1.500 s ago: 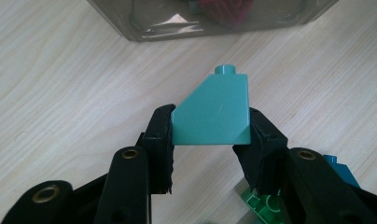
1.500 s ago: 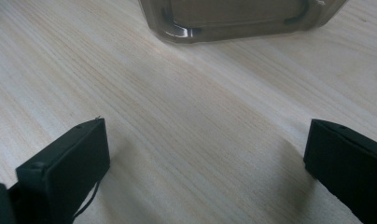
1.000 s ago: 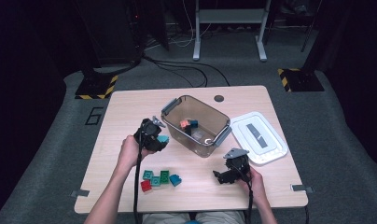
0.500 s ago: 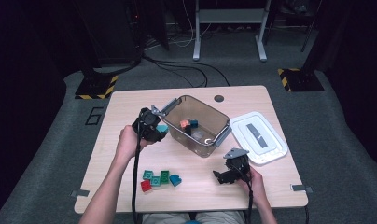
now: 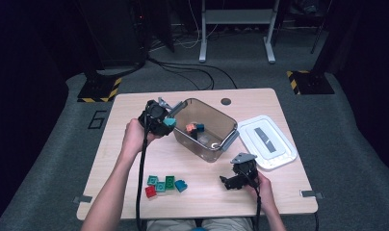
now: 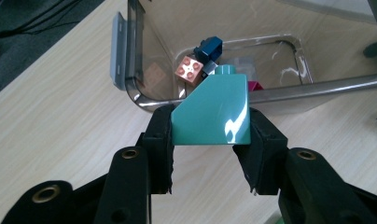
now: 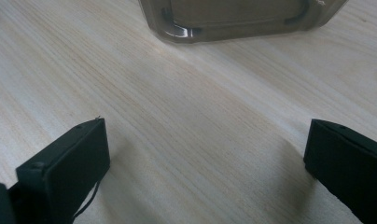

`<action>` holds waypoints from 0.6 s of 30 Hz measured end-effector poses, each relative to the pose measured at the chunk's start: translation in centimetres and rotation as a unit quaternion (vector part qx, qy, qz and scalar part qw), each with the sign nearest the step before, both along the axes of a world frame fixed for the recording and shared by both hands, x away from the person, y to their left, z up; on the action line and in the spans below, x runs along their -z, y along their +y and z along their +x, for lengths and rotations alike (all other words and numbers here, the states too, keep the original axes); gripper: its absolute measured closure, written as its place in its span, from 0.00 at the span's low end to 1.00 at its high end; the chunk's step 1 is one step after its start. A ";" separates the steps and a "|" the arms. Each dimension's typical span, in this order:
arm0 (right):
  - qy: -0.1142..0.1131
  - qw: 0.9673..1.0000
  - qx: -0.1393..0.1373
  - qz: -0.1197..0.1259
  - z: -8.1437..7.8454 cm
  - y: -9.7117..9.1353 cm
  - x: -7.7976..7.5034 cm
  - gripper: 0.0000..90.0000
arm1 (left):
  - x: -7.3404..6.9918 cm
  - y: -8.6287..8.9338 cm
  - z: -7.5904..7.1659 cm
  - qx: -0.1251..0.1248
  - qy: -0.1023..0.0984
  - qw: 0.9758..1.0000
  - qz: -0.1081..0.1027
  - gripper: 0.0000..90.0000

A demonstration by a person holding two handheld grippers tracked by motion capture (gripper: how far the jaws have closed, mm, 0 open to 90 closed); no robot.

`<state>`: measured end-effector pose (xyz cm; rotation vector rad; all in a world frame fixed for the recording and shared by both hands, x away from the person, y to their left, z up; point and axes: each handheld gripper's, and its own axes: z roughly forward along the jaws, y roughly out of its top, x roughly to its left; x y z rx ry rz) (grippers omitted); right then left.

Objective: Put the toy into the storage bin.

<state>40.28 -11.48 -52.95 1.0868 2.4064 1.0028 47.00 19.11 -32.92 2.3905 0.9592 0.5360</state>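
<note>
My left gripper (image 5: 167,120) is shut on a teal sloped brick (image 6: 212,111), also seen as the teal brick (image 5: 170,122) at the left rim of the clear plastic bin (image 5: 220,147). In the left gripper view both black pads (image 6: 161,140) press the brick's sides just outside the bin's near wall (image 6: 289,95). An orange brick (image 6: 190,70) and a dark blue brick (image 6: 210,47) lie inside the bin. My right gripper (image 5: 226,183) rests low near the table's front right, jaws wide apart over bare wood; its fingers (image 7: 65,172) hold nothing.
A cluster of green, teal and red bricks (image 5: 164,184) lies on the table front left of the bin. The bin's white lid (image 5: 267,142) lies to the bin's right. A round hole (image 5: 226,101) sits near the table's far edge (image 5: 192,92).
My left gripper has lifted the teal brick and carried it up and right, from beside the bin to its left rim. The right gripper has stayed put.
</note>
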 end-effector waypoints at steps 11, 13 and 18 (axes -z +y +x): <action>0.000 1.000 0.000 0.000 0.0 0.0 0.0 0.00 | -1.1 -1.8 1.4 0.010 -0.010 1.000 0.004 0.65; 0.000 1.000 0.000 0.000 0.0 0.0 0.0 0.00 | -1.2 -2.1 1.6 0.011 -0.010 1.000 0.005 0.65; 0.000 1.000 0.000 0.000 0.0 0.0 0.0 0.00 | -1.1 -3.2 2.4 0.022 -0.011 1.000 0.009 0.65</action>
